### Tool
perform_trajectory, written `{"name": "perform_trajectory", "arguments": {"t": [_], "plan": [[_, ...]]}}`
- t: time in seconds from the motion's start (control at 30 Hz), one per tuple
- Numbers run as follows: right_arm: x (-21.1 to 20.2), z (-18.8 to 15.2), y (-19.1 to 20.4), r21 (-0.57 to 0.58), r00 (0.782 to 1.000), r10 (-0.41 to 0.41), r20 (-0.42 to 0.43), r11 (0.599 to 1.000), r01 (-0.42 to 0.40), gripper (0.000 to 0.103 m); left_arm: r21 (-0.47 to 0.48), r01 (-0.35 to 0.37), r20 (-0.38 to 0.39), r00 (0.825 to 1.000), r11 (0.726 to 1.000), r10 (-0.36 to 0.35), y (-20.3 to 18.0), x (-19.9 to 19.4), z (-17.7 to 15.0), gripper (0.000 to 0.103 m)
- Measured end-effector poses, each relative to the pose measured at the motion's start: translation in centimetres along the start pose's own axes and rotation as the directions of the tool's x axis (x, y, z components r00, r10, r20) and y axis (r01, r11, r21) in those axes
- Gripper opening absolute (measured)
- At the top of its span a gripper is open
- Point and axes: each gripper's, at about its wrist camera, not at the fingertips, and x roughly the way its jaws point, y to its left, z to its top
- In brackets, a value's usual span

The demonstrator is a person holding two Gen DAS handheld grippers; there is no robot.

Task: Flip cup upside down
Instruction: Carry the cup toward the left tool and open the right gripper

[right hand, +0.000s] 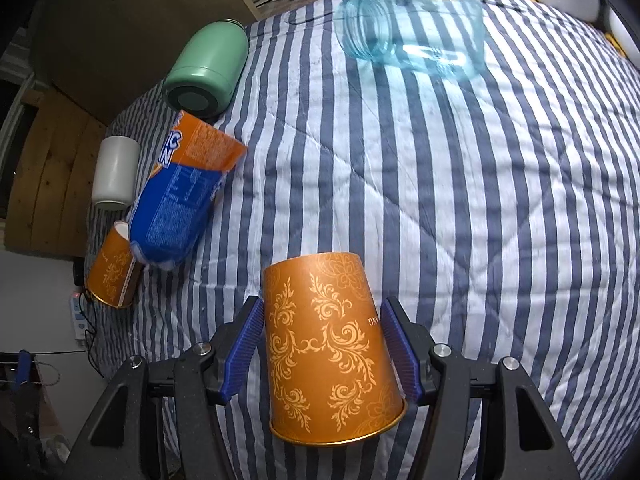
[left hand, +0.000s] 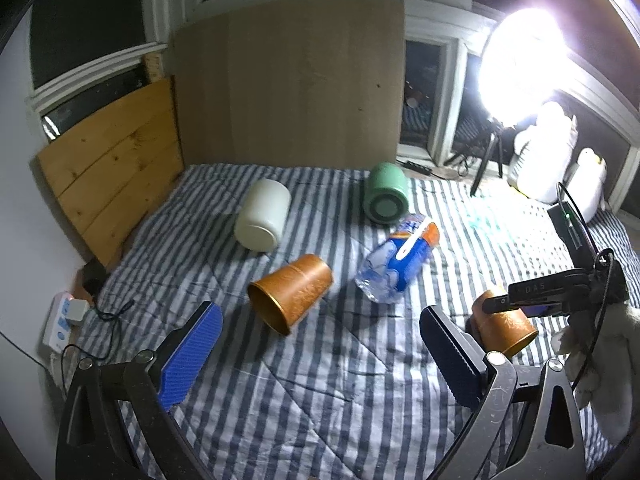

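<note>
An orange paper cup with gold scrollwork (right hand: 328, 348) sits between the blue pads of my right gripper (right hand: 322, 340), its closed base pointing away and its open rim toward the camera. The jaws are closed on its sides. In the left wrist view the same cup (left hand: 502, 322) shows at the right, held by the right gripper (left hand: 520, 300) above the bed. A second orange cup (left hand: 290, 294) lies on its side on the striped bedspread, ahead of my left gripper (left hand: 320, 344), which is open and empty. That cup also shows in the right wrist view (right hand: 110, 270).
On the striped bedspread (left hand: 320, 380) lie a white cup (left hand: 262, 214), a green flask (left hand: 385, 192), a crumpled blue and orange plastic bottle (left hand: 398, 258) and a clear blue glass jar (right hand: 416, 26). Wooden boards (left hand: 112, 168) stand behind. A bright lamp (left hand: 524, 56) shines at right.
</note>
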Motion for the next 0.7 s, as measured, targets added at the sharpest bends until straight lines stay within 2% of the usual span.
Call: {"name": "perform_trajectory", "arguments": {"t": [0.37,0.7], "plan": [[-0.2,-3.5,-0.4,0.04,1.0,0.019,0.018,0.999,-0.019,0.057,0.036,0.058,-0.051,0.997,0.998,-0.056,-2.0,1.2,-1.0,0.1],[-0.2,-5.2,-0.2,0.038,0.999,0.024,0.026,0.999,-0.025,0.057,0.054,0.083,-0.09,0.993,0.995,-0.078,-2.7,2.3,-1.8,0.1]]}}
